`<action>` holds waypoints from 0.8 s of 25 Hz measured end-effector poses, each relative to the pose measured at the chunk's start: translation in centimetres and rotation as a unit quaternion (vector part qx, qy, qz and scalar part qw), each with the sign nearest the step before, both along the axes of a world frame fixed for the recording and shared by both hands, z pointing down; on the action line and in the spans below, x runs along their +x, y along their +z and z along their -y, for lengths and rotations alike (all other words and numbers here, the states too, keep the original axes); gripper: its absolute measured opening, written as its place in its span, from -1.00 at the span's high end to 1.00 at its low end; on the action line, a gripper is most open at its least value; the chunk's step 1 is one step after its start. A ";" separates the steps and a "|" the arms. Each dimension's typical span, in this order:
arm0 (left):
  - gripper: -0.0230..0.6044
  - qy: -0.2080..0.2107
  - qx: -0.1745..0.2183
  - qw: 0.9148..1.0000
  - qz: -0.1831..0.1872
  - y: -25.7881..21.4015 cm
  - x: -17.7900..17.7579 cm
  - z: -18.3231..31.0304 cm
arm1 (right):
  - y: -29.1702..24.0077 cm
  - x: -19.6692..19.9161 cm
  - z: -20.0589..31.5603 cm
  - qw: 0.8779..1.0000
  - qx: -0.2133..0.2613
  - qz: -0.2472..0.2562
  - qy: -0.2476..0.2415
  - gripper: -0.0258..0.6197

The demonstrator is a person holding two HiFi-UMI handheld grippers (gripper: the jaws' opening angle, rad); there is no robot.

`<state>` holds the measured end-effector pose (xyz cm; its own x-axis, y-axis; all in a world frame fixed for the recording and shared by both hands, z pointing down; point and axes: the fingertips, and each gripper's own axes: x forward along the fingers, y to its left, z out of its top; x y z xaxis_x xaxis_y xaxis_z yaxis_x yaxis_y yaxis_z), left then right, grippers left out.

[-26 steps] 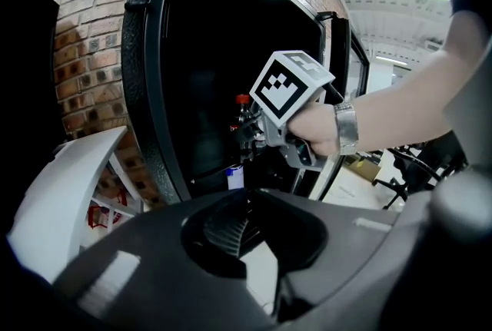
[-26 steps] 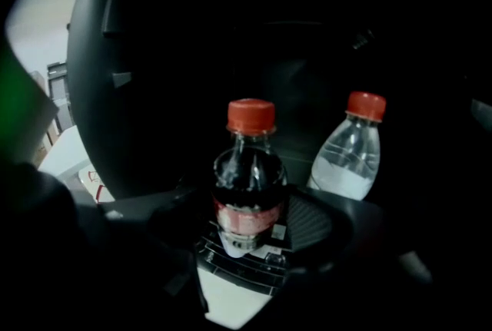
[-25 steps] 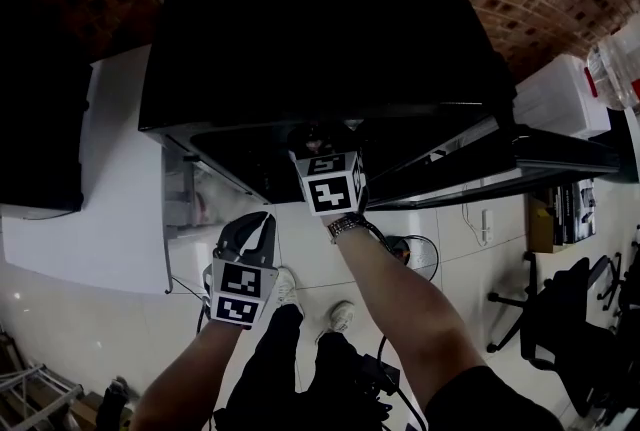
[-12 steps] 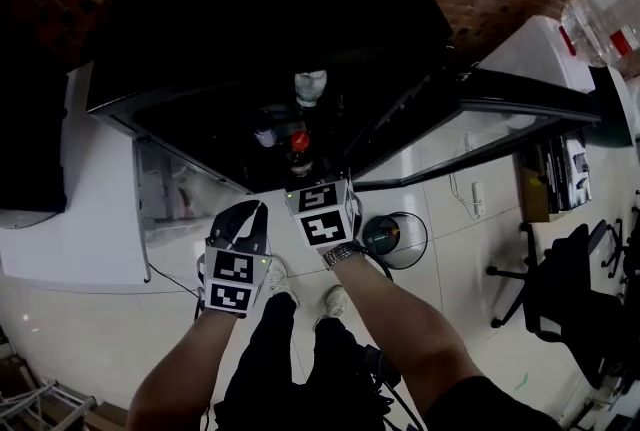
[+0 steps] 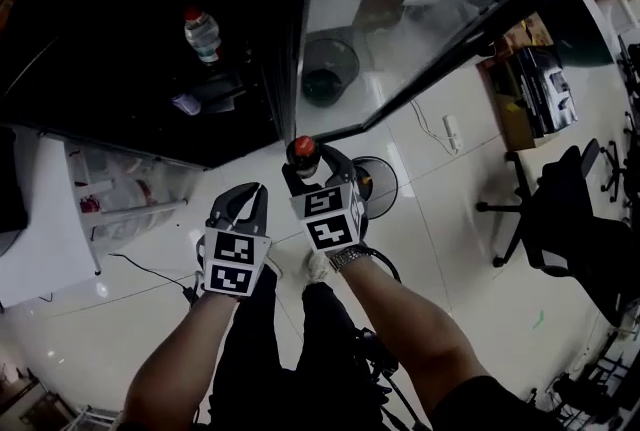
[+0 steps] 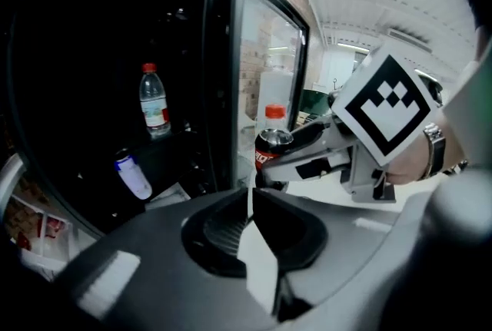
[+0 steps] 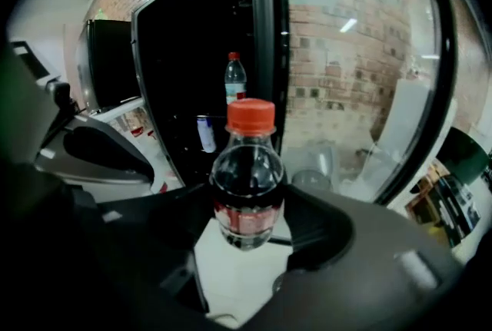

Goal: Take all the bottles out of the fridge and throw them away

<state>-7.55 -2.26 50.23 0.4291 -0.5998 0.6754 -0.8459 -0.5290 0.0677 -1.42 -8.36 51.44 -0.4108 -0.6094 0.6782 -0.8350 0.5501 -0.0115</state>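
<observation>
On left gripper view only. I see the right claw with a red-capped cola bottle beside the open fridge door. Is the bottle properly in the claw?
Observer: Yes. In the right gripper view, the right claw is closed on the lower body of the clear plastic cola bottle with the red cap, which sits upright between the jaws.
Operator: Is there a bin anywhere?
Observer: In the head view, a round open bin stands on the white tiled floor just beyond the right claw, partly hidden by it.
Operator: Anything close to it?
Observer: A black office chair stands off to the right in the head view, apart from the bin.
</observation>
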 end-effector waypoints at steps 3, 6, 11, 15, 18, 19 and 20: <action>0.91 0.032 -0.010 0.999 -0.002 1.6 4.5 -1.0 | 1.9 4.8 -1.5 1.000 -0.012 -0.007 0.028 0.02; 0.91 0.062 -0.021 0.998 -0.002 3.2 8.4 -1.9 | 3.9 9.1 -2.9 0.998 -0.025 -0.011 0.055 0.02; 0.92 0.106 -0.032 0.994 0.001 5.5 14.0 -2.5 | 7.5 14.9 -4.3 0.995 -0.045 -0.016 0.091 0.02; 0.91 0.133 -0.042 0.990 0.009 7.8 17.2 -2.5 | 10.8 18.5 -4.9 0.991 -0.066 -0.018 0.113 0.02; 0.92 0.148 -0.047 0.988 0.015 9.3 19.3 -2.3 | 13.1 20.5 -5.4 0.989 -0.081 -0.019 0.124 0.02; 0.91 0.152 -0.049 0.987 0.016 9.7 19.9 -2.2 | 13.8 21.0 -5.5 0.988 -0.085 -0.019 0.127 0.02; 0.92 0.155 -0.050 0.987 0.016 10.1 20.5 -2.0 | 14.5 21.5 -5.6 0.987 -0.089 -0.018 0.130 0.02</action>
